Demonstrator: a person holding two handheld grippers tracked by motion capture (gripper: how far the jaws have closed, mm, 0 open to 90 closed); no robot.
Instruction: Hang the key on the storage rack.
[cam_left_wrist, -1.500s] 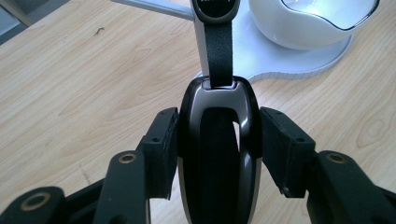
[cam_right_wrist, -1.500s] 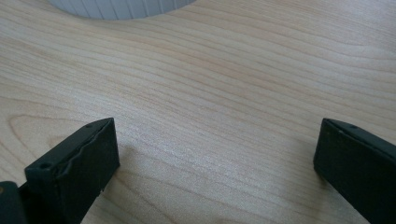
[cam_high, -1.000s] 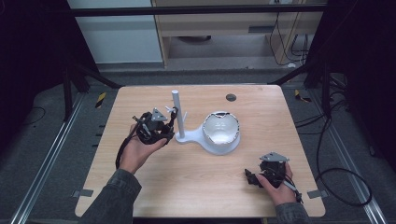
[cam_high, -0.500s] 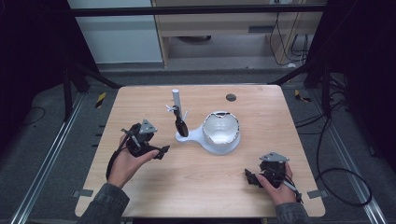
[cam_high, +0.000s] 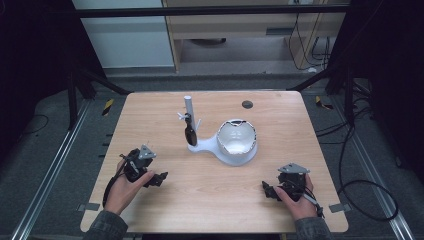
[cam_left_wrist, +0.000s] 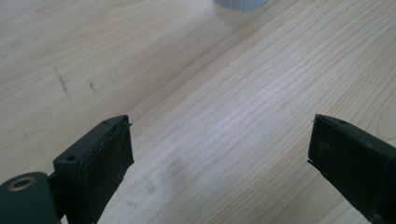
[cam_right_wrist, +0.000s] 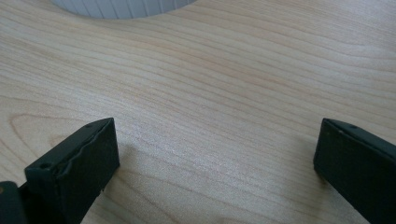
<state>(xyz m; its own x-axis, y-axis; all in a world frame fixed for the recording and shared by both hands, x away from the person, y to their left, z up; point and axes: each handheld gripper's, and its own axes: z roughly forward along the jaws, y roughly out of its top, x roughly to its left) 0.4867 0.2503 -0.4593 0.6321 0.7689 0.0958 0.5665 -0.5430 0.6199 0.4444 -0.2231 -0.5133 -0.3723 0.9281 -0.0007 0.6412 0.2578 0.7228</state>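
White plastic made up the stand (cam_high: 200, 145), its post rising at about twelve o'clock from the table's (cam_high: 210, 200) middle, with a dark object (cam_high: 189, 134) hanging on a peg, too small to identify. Touching its base at three o'clock sat a white bowl (cam_high: 236, 140) with a jagged rim. The left gripper (cam_high: 159, 178) lay at eight o'clock, well apart from the stand, its jaws having just been opening, released and empty over bare wood. The right gripper (cam_high: 266, 189) rested at four o'clock, jaws spread wide, holding nothing. In both gripper views the white base was cut off at the top edge.
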